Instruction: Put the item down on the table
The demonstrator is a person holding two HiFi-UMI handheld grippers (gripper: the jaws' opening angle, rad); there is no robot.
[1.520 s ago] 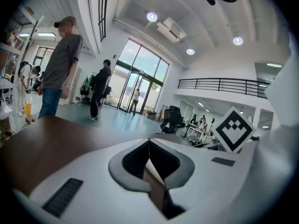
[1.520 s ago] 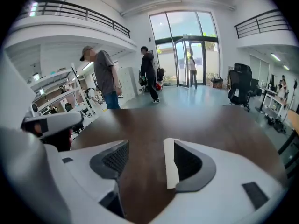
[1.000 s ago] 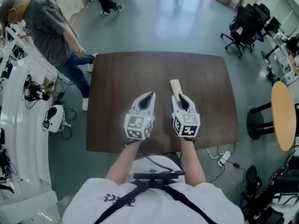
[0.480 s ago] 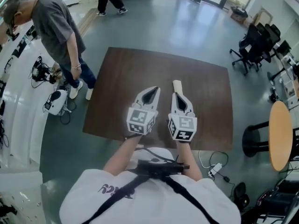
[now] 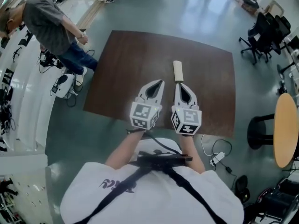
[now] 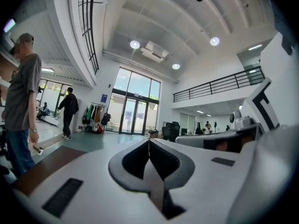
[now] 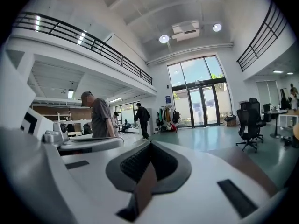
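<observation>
Item point(image 5: 178, 71): lying flat on counter point(image 5: 121, 69), long axis pointing away from the person.
Left claw point(image 5: 159, 83): hovering, pressed together, empty.
Right claw point(image 5: 180, 85): hovering pressed together, empty, just behind Item.

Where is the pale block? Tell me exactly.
In the head view, the block lies flat on the brown table, right of centre, just beyond the tips of the shut right gripper.
</observation>
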